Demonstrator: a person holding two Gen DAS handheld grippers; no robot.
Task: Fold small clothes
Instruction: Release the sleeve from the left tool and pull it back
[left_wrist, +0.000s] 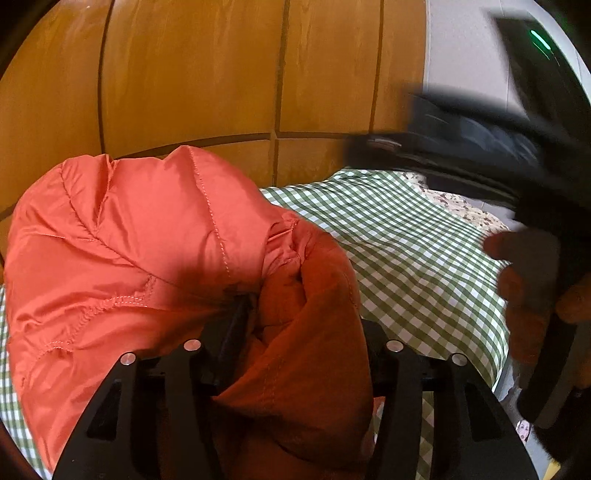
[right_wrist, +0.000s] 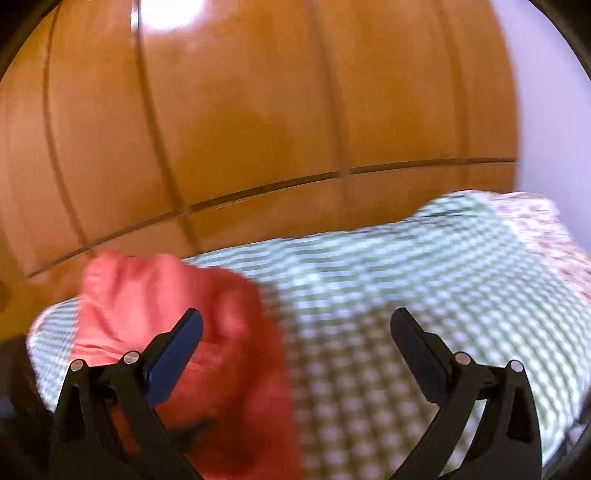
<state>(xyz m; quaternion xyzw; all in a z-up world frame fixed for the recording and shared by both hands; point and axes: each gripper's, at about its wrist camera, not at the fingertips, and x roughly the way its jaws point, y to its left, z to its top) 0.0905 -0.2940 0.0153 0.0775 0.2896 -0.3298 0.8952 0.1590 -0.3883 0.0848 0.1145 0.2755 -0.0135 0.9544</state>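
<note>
The orange jacket (left_wrist: 147, 236) is lying bunched at nine o'clock, folding unfinished; left gripper (left_wrist: 295, 314) is straddling it, grip unclear; right gripper (right_wrist: 295, 332) is gaping empty.

I judged this a bedroom in a home. Ahead of my grippers stood a wooden panelled wardrobe (left_wrist: 221, 74), with a white wall (left_wrist: 461, 44) to its right. Beneath them lay a bed under a green gingham sheet (left_wrist: 406, 240) over floral bedding (right_wrist: 535, 221).
</note>
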